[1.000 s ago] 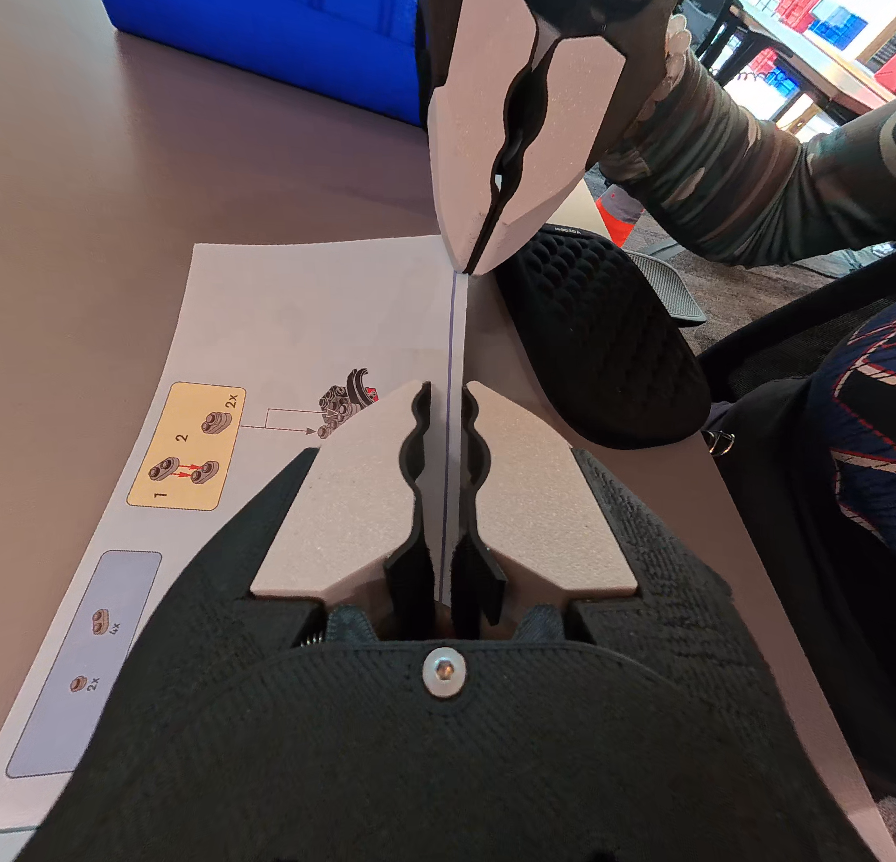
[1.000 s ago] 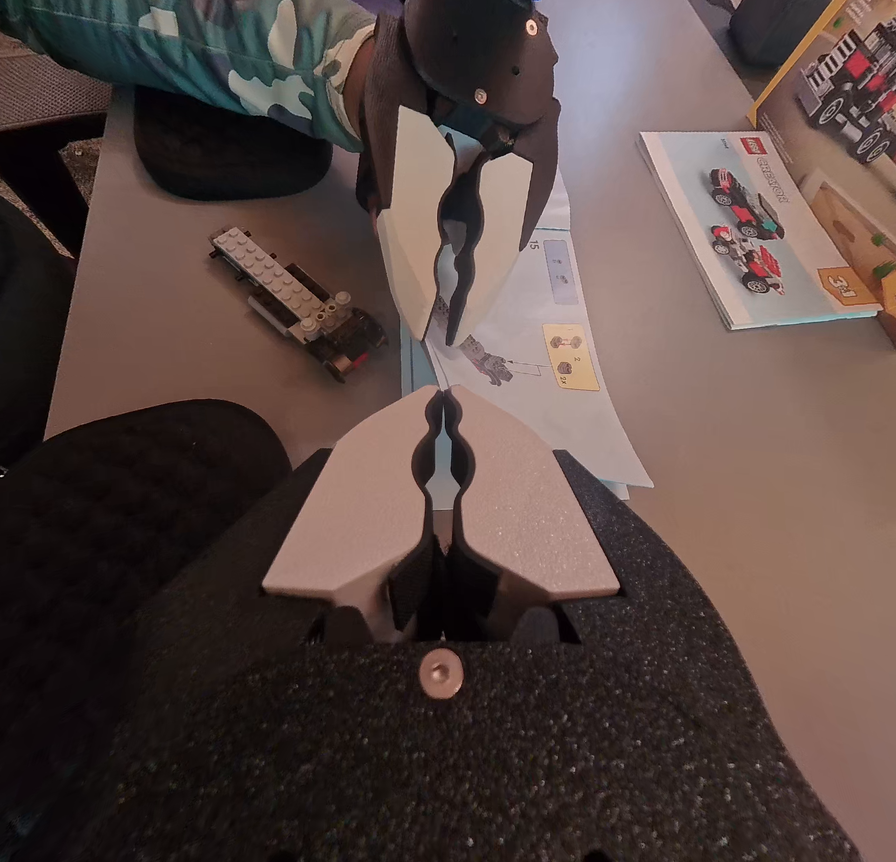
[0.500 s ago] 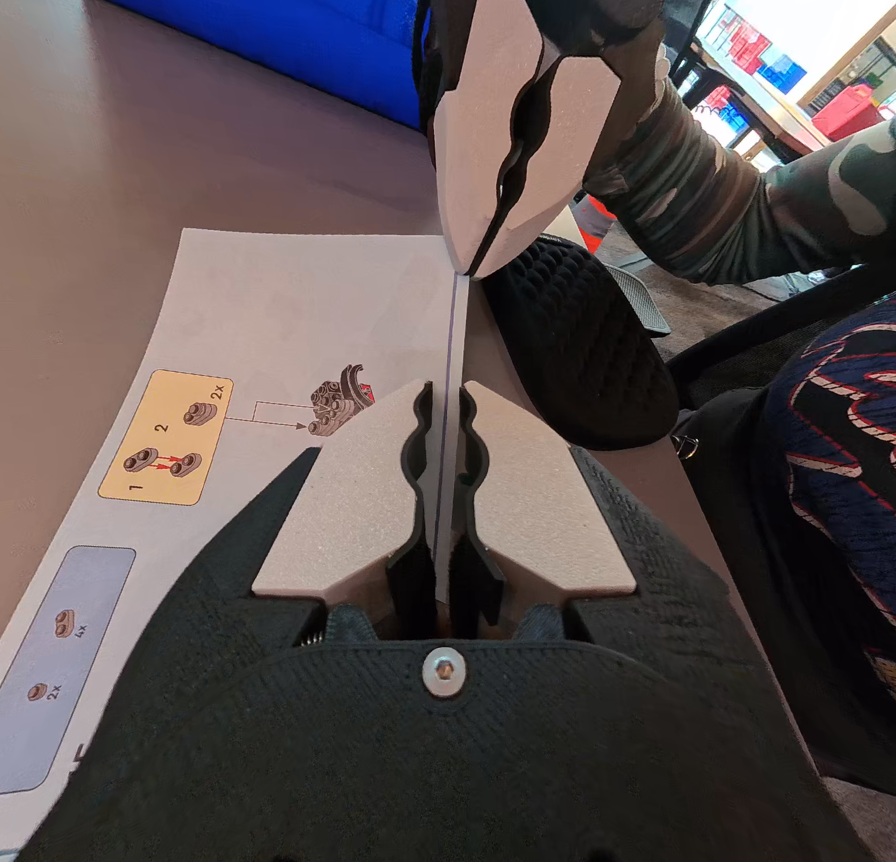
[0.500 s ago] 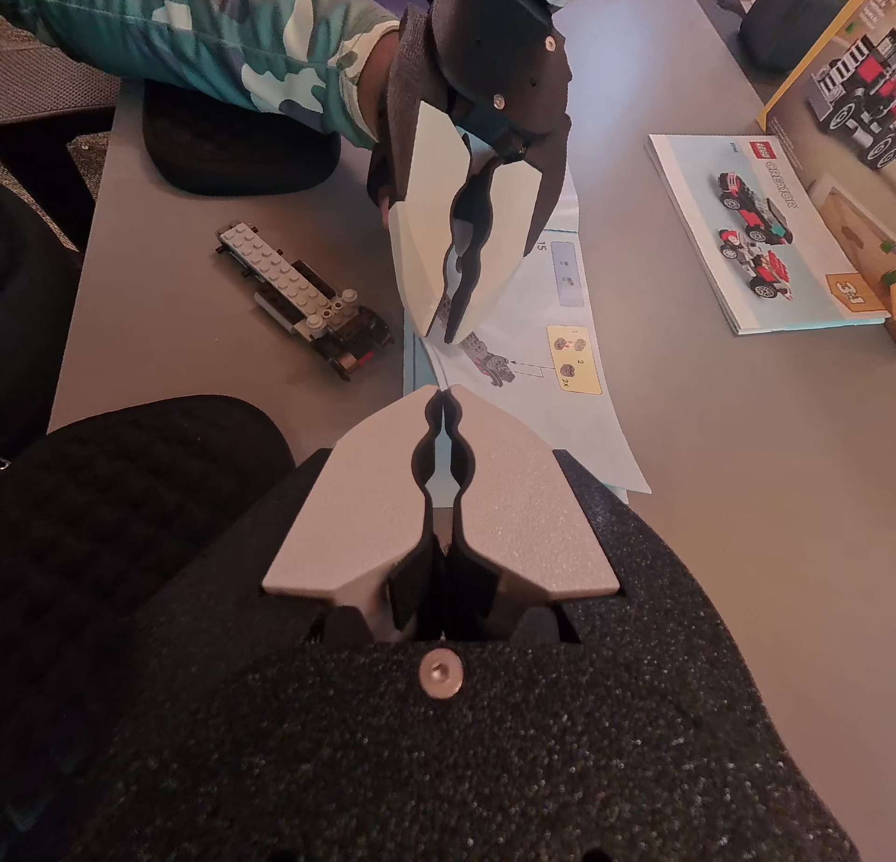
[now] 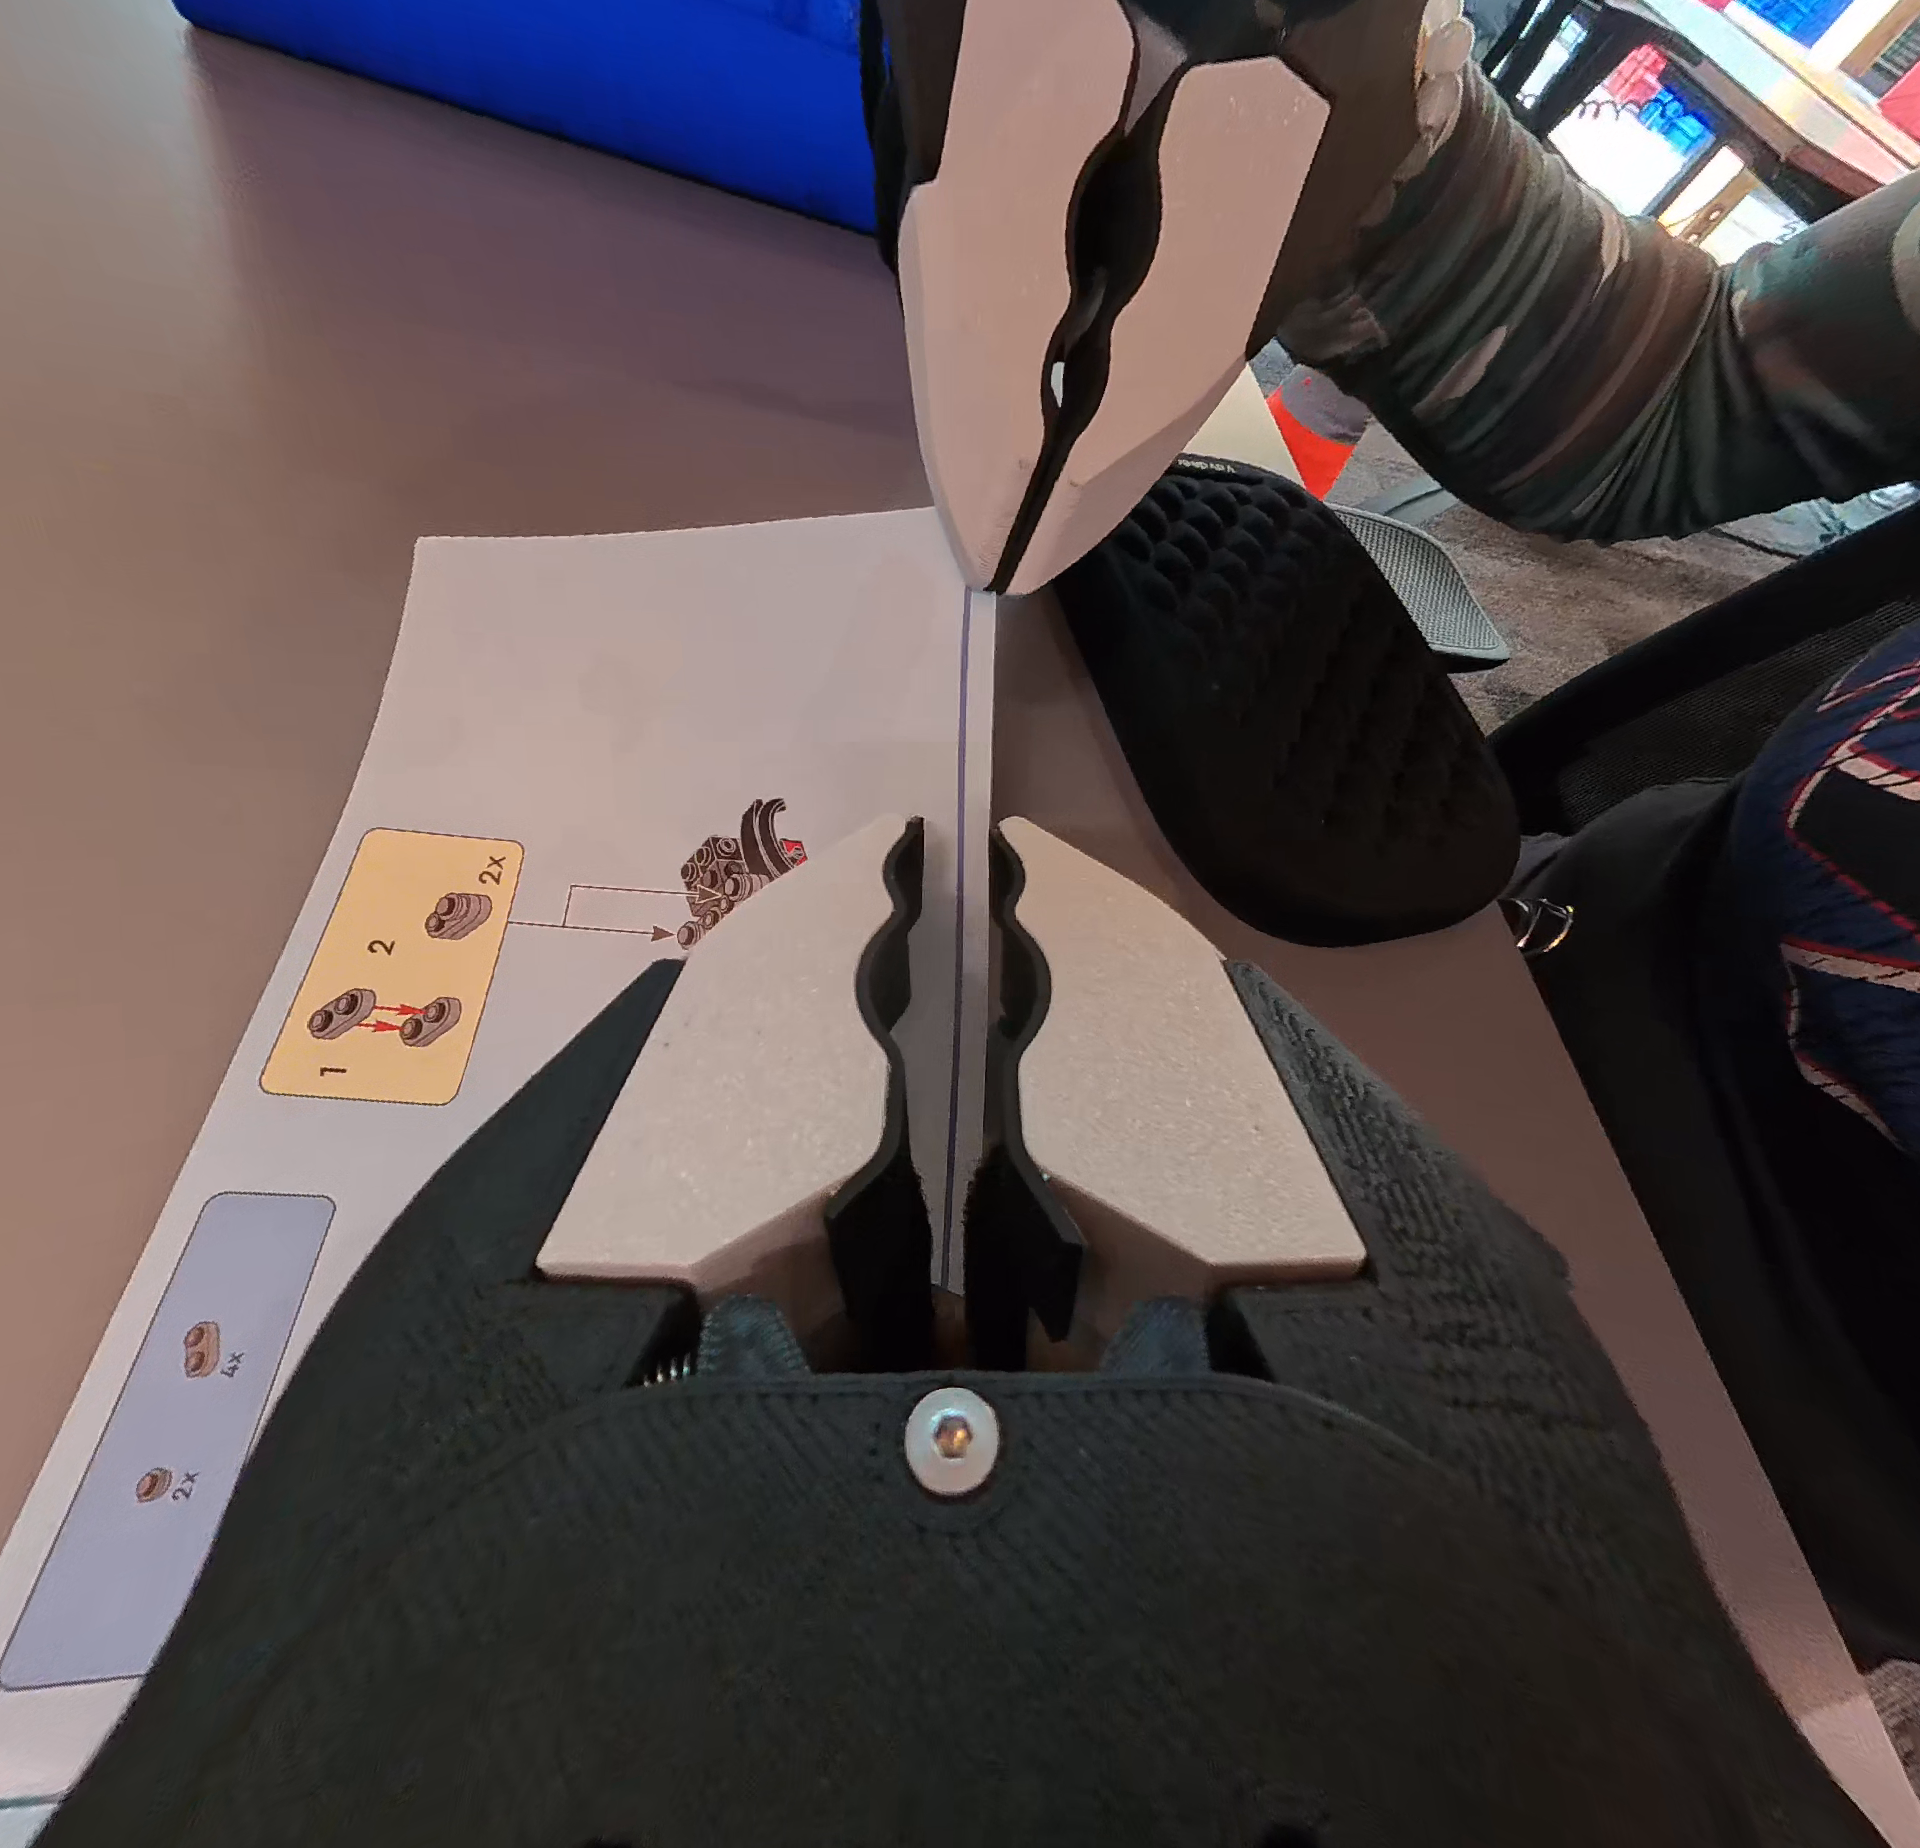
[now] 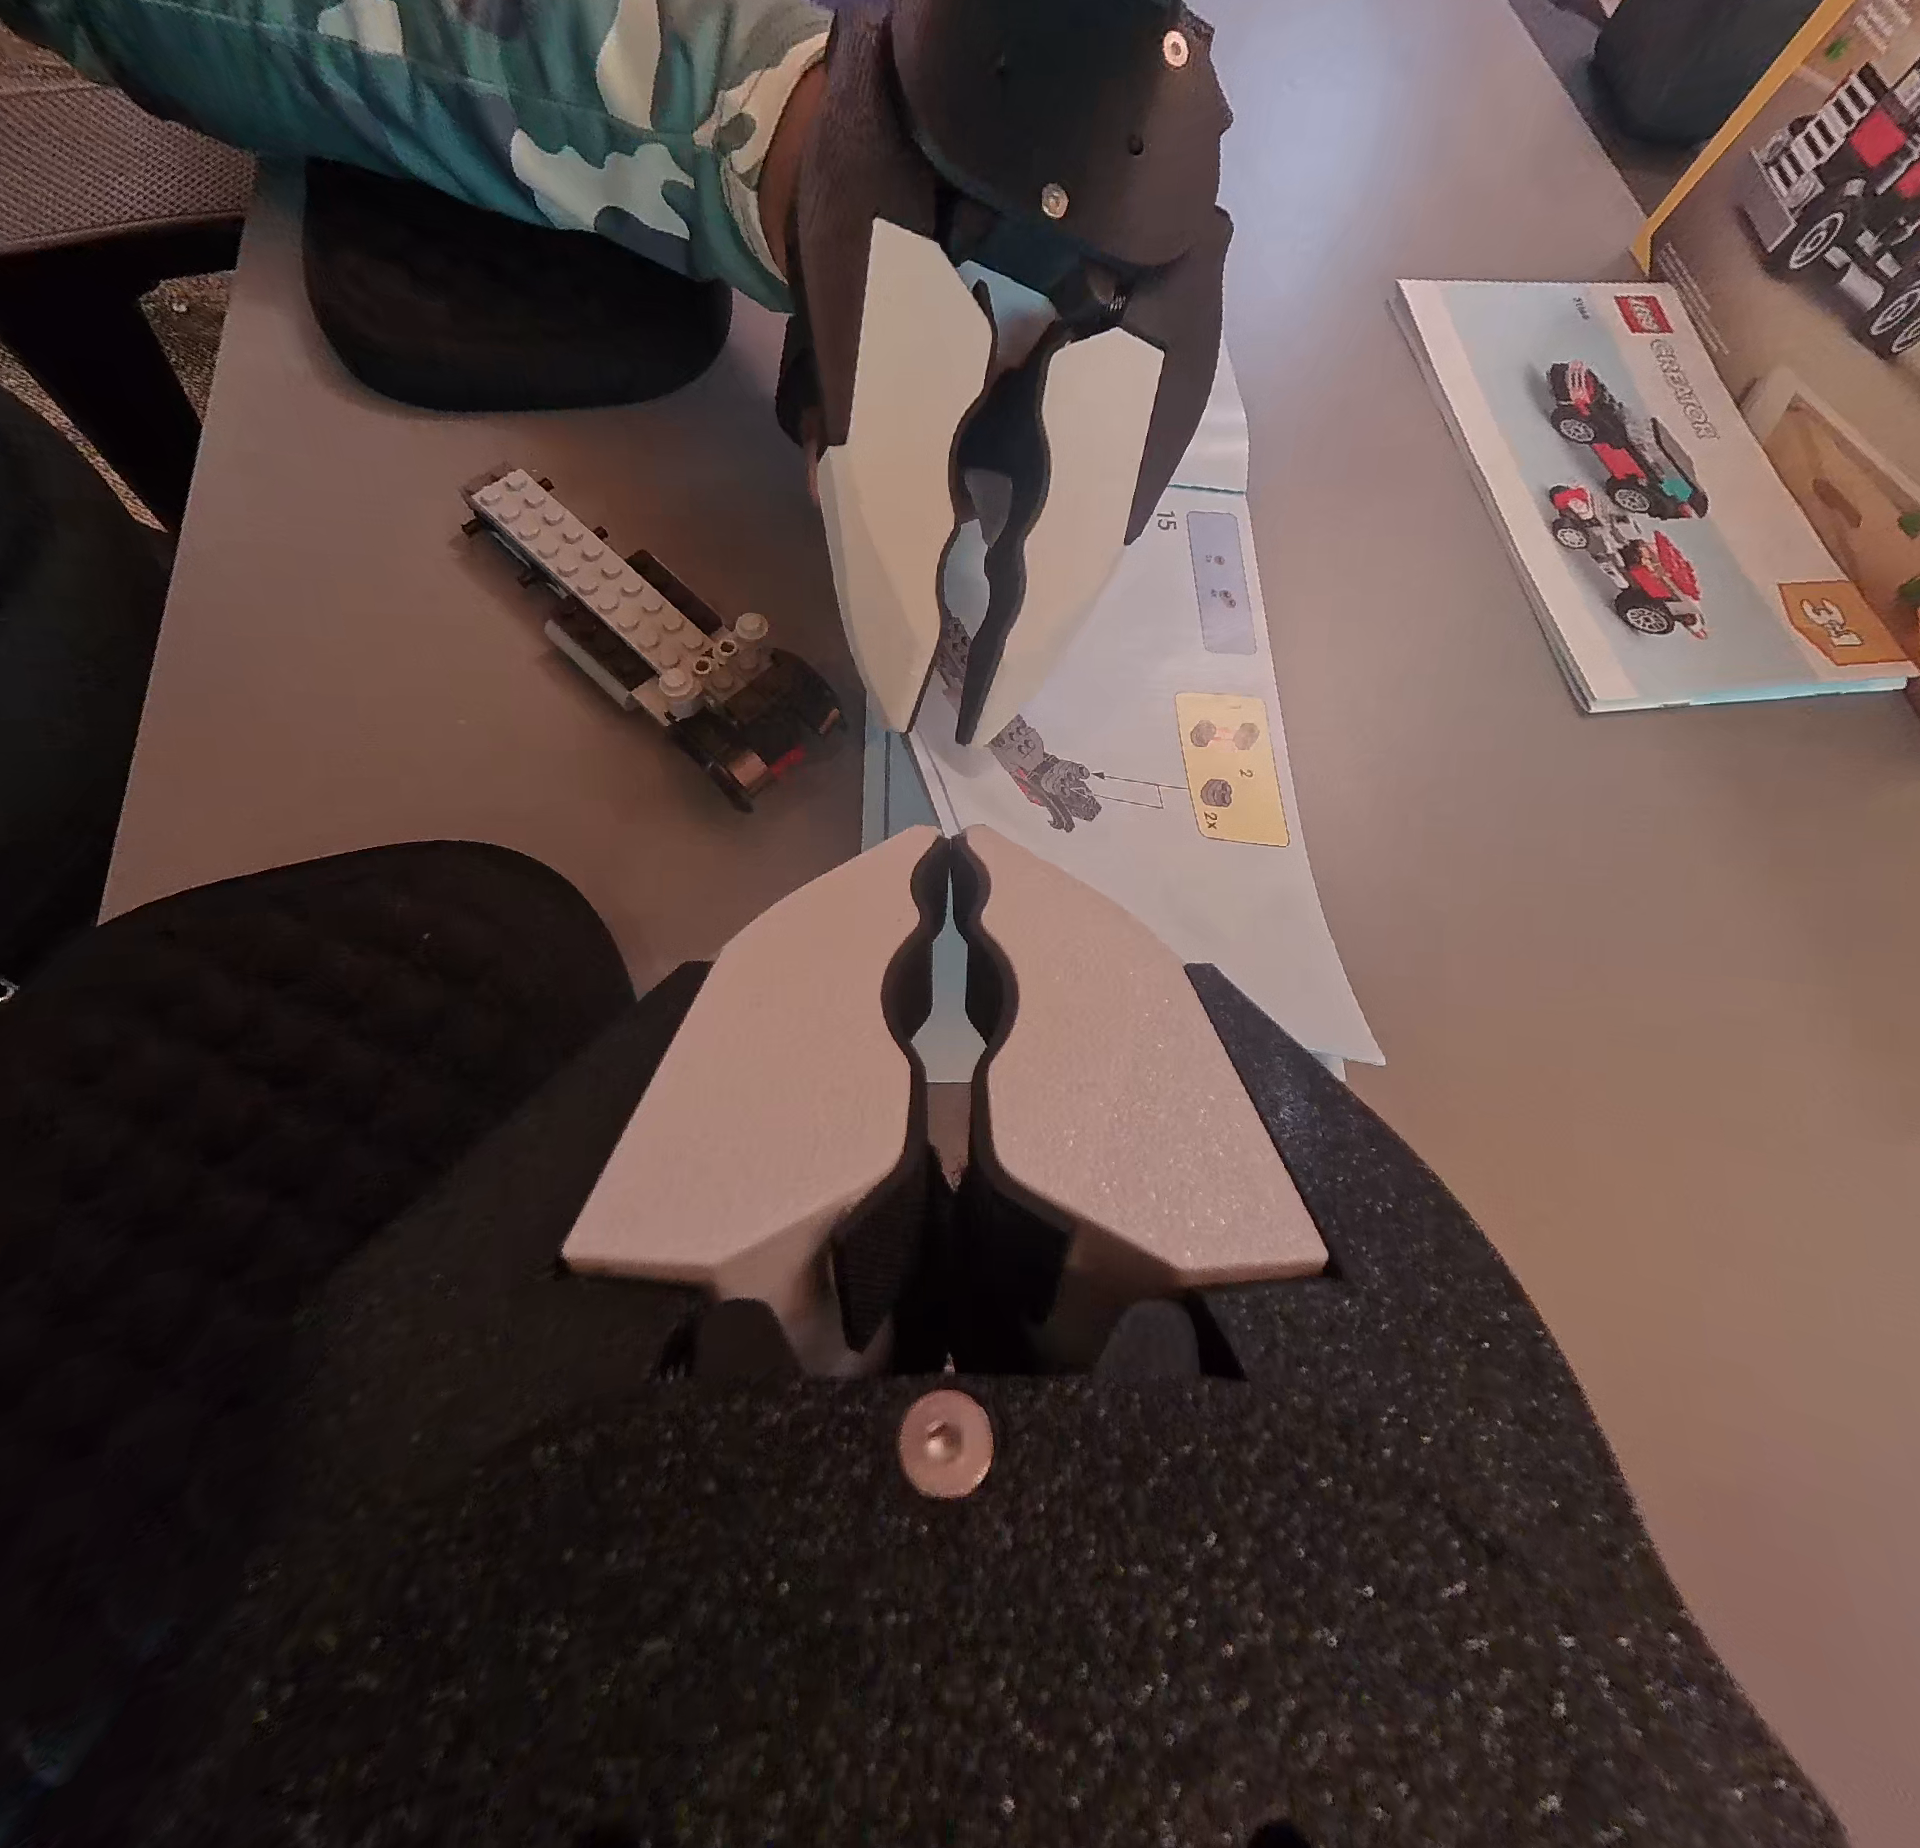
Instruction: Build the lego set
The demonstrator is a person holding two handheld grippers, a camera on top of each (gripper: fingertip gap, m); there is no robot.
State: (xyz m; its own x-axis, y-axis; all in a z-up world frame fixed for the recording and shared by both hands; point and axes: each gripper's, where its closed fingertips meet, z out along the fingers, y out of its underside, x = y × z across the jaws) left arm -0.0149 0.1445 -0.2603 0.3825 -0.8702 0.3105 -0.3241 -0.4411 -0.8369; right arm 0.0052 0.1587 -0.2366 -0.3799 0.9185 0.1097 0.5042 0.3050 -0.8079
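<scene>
Pale blue paper instruction sheet [image 5: 665, 718], printed with building diagrams, lying on the grey bench [image 5: 312, 344] with one edge raised: right hand-held gripper [image 6: 949, 842] closed on that edge at one end; left hand-held gripper [image 5: 956, 842] set narrow around the same edge, contact with its pads not discernible. Partly built grey-and-black brick vehicle chassis [image 6: 655, 624] on the bench beside the sheet. Closed instruction booklet [image 6: 1652, 489] with pictured cars, well apart from the sheet; blue bin [image 5: 540, 42] at the bench's far side.
</scene>
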